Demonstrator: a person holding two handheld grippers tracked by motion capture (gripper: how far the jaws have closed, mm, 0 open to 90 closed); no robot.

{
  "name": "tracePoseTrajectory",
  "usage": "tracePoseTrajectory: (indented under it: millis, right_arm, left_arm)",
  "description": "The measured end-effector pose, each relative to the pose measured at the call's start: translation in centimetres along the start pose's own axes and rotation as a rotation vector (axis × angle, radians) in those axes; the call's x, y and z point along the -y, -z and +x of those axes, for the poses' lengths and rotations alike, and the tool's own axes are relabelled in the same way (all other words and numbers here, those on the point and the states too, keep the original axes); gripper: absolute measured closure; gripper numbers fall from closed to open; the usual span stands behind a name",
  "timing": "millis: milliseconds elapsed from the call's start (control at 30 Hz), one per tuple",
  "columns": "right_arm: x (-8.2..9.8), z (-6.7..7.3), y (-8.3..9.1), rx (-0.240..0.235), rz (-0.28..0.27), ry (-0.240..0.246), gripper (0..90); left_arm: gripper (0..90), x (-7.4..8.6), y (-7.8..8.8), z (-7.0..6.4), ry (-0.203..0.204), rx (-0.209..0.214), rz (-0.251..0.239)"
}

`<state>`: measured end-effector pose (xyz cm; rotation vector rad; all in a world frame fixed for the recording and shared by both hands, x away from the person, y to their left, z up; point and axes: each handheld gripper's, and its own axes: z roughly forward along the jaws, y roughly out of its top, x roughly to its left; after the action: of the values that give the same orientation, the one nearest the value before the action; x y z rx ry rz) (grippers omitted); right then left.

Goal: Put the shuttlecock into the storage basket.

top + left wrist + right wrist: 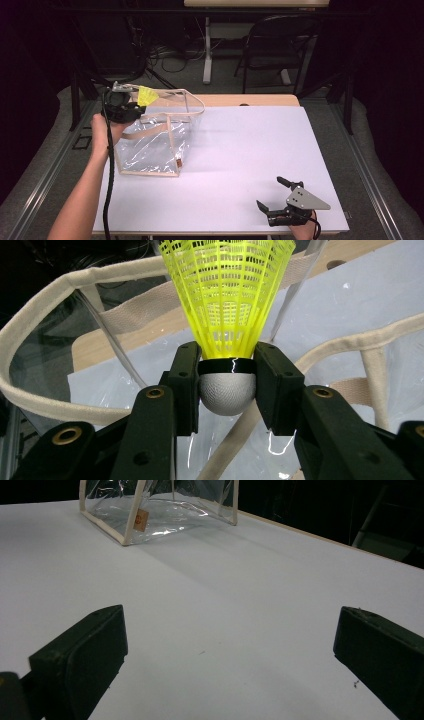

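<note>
Left hand-held gripper (227, 385): it is clenching a yellow shuttlecock (227, 305) by its base, the two black pads pressing on either side of the dark band just above the rounded white cork.
Shuttlecock: it is sitting between the jaws with its cork toward the camera and its yellow mesh skirt fanning away from the gripper; in the high view it is hanging at the back left of the desk (240, 165), over the open top of the bag.
Clear bag (155, 145): it is standing on the white desk just under the left gripper, with beige trim and its beige straps looping around and behind the shuttlecock.
Right hand-held gripper (272, 192): it is resting low near the front right edge of the desk, jaws spread wide with only bare desk between them, well apart from the bag.
</note>
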<state>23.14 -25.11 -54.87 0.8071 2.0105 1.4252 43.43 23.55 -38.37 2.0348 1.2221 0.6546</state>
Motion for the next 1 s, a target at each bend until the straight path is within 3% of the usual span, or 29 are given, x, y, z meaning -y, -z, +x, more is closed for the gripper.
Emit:
tracePoseTrajectory:
  millis: [600, 1000]
  right_arm:
    - [0.0, 0.1, -0.1, -0.003, 0.001, -0.005, 0.4]
    - [0.0, 0.0, -0.1, -0.005, 0.002, -0.003, 0.4]
  left_arm:
    - [63.9, 0.1, 0.0, 0.1, 0.005, -0.018, 0.015]
    - [31.9, 0.0, 1.1, -0.5, -0.025, -0.006, -0.021]
